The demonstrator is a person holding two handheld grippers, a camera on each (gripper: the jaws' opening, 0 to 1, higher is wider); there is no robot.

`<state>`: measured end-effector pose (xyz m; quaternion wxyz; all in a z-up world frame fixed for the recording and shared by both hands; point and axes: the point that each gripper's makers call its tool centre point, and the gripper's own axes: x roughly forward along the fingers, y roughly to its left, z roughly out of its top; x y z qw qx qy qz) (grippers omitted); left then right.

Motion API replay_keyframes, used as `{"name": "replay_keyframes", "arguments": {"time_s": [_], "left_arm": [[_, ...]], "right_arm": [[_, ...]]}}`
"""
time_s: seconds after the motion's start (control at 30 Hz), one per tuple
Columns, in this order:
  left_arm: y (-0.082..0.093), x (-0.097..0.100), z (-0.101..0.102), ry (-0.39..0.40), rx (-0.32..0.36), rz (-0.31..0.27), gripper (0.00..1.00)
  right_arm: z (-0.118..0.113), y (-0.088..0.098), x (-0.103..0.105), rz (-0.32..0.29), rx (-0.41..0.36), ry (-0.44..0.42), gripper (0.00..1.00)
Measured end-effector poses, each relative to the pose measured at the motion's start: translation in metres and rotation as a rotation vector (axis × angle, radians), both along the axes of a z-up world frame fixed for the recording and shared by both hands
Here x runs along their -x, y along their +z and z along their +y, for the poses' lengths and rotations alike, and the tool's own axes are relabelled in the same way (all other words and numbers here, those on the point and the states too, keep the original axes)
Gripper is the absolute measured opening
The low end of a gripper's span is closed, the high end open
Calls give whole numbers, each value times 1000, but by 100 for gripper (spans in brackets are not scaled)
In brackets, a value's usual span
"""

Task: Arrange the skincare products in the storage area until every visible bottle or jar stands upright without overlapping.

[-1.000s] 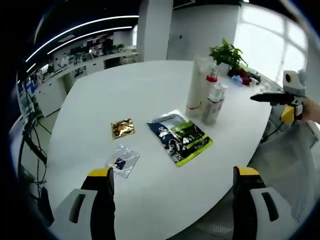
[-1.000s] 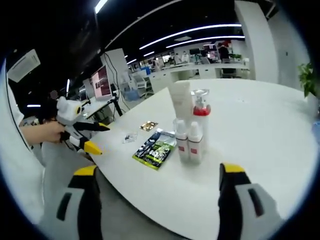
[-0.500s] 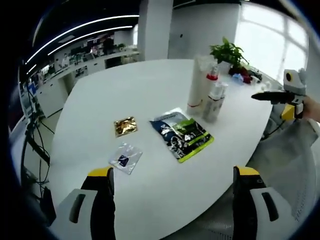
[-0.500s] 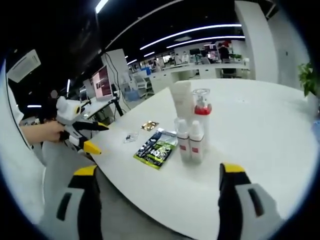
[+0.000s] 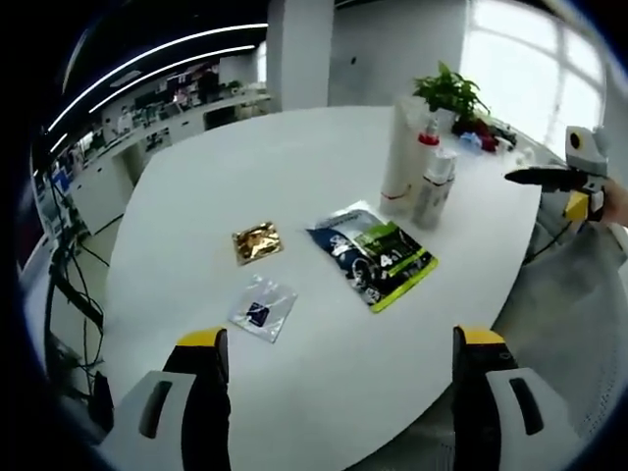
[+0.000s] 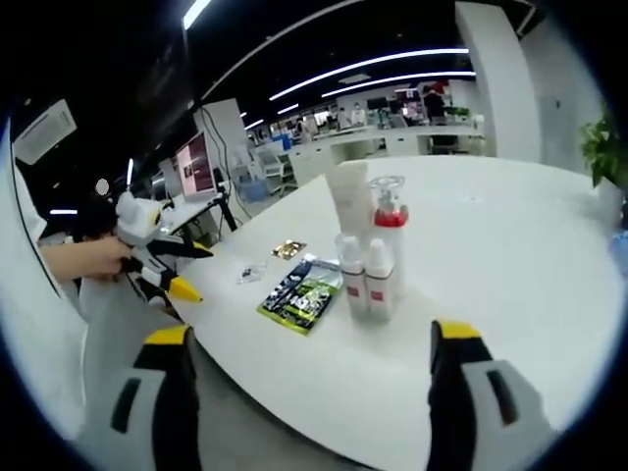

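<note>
A: Both grippers, left (image 5: 334, 368) and right (image 6: 306, 378), hang with jaws apart, empty, short of the table (image 5: 294, 177).

B: Past the right jaws, dead ahead, the bottles (image 6: 365, 280) stand upright, touching. Beyond them the tube (image 6: 349, 201).

A: Approach level, nudge them apart gently; the flat pouch (image 6: 297, 297) lies leftward.

Surface: a large round-edged white table (image 5: 255, 167), smooth and glossy.
Upright group: a tall white tube (image 5: 400, 147), a clear pump bottle with a red collar (image 5: 426, 157) and two small white bottles with red labels (image 6: 365, 285), standing close together.
Flat packs: a dark blue and green foil pouch (image 5: 375, 255), a small gold sachet (image 5: 256, 241) and a small clear sachet (image 5: 261, 308), lying apart.
Far edge: a green potted plant (image 5: 449, 93) beside some small, possibly red, items too blurred to name.
</note>
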<state>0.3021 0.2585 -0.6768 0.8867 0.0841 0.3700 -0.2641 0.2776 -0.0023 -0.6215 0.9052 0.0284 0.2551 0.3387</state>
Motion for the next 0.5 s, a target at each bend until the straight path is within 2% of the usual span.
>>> {"name": "replay_keyframes", "arguments": {"time_s": [0.5], "left_arm": [[-24, -33, 16, -70, -114, 64, 88]], "right_arm": [[-6, -4, 6, 13, 9, -26, 100]]}}
